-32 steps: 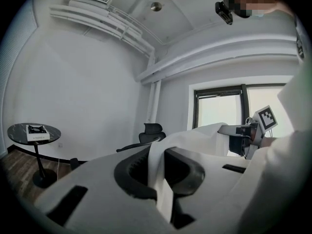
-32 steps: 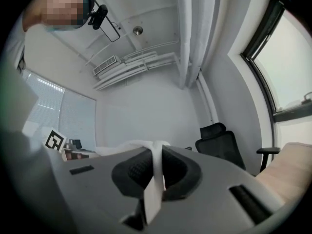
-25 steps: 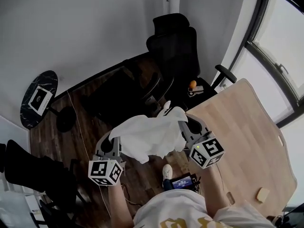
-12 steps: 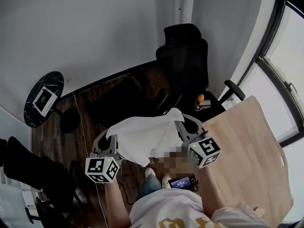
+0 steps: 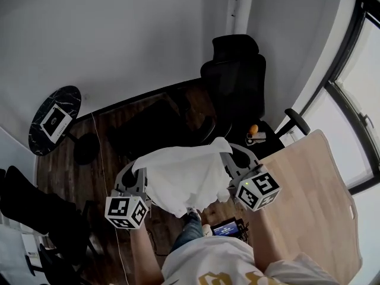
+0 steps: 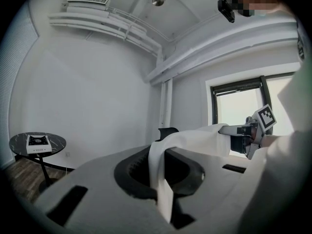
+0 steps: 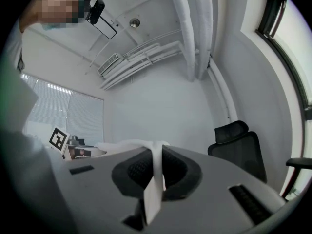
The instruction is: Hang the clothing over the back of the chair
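Clothing [image 5: 184,176] held between left gripper [image 5: 139,171] and right gripper [image 5: 225,154], both fingers clenched on it, chair [image 5: 234,82] beyond

I see an office: a black high-backed swivel chair [image 5: 234,82], a pale wooden desk [image 5: 314,186], tall dark-framed windows [image 5: 356,94].

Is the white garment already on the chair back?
No, the garment hangs between the left claw and right claw, short of the chair.

Room stood open ahead up to the chair [image 5: 234,82]. The worktop [image 5: 314,200] hemmed the right side, and a round table [image 5: 53,120] stood well left.
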`<state>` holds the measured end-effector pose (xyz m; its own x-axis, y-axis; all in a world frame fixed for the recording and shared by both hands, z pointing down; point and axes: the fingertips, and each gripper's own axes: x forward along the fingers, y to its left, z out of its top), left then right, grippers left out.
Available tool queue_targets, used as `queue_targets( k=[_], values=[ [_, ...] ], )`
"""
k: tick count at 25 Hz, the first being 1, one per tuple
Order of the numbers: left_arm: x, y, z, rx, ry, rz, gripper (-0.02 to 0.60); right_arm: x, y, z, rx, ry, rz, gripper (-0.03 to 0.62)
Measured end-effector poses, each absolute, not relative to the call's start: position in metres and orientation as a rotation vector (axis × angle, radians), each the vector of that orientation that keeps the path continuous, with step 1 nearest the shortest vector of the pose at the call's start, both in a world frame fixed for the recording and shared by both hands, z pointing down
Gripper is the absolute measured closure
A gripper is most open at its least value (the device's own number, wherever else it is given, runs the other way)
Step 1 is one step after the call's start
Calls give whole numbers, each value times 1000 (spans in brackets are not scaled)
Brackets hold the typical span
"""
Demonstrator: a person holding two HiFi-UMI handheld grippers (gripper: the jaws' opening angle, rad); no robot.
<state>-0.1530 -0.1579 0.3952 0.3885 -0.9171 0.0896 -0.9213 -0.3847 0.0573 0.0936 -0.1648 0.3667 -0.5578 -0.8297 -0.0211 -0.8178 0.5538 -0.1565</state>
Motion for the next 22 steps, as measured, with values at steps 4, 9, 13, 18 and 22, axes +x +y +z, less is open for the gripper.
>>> queue_targets(
  k=[4, 9, 13, 18, 22],
  values=[
    [-154, -163, 393, 2544, -1694, 88, 554, 92, -174, 364, -1423, 2693, -192, 579],
    [-159, -172, 385, 2542, -1710, 98, 554, 87, -188, 355, -1402, 2701, -182, 579],
    [-160, -183, 369, 2556, -1733, 70, 554, 85, -203, 335, -1372, 2699, -125, 579],
    [-163, -201, 352, 2577, -1758, 73, 554, 81, -224, 315, -1354, 2701, -49, 579],
    [-174, -220, 344, 2564, -1783, 58, 554, 71, -247, 301, -1317, 2708, -32, 579]
  ],
)
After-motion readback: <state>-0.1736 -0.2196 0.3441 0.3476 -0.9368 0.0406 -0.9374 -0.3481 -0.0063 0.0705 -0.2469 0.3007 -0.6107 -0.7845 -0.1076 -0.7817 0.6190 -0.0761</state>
